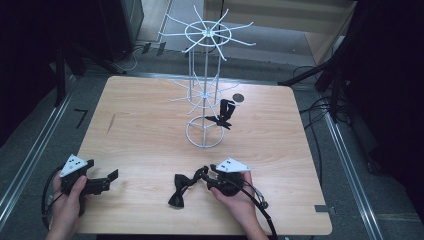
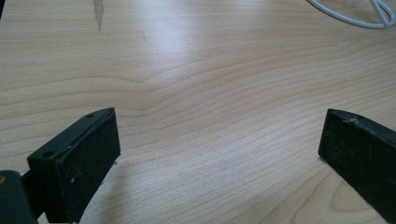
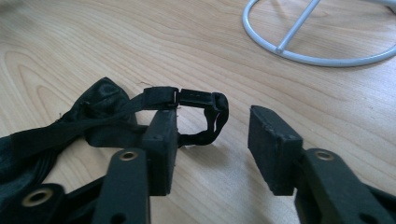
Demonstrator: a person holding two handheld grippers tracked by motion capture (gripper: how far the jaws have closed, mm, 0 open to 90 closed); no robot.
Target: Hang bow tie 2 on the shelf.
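Left gripper (image 1: pixel 111 176) sits at the table's near left corner, held in the person's left hand (image 1: pixel 67 197), grey plate on top, cable looping off the table edge. In the left gripper view its jaws stand wide apart over bare wood with nothing between them; a bit of the rack's white base ring shows at the top right.

The table (image 1: pixel 140 135) is light wood with a dark streak in the left half.

Near the front centre lies a black bow tie (image 1: pixel 181 187), crumpled flat on the wood, its strap (image 3: pixel 205 116) running right toward the right gripper. In the right gripper view the strap's clasp end loops in front of the jaws; the left jaw sits just against or over the strap and the loop lies partly in the gap. The jaws are part open and the pads are not pressing on it, so it is not gripped.

Right gripper (image 1: pixel 205 176) is held in the right hand (image 1: pixel 235 197), pointing left at the tie, cable trailing to the table's near edge.

Behind it, mid table, stands a white wire rack (image 1: pixel 205 85) with two tiers of spokes on a round base. A second black tie (image 1: pixel 224 114) hangs from the lower tier on its right side. A small dark disc (image 1: pixel 238 98) lies on the table right of the rack, well apart from both grippers.
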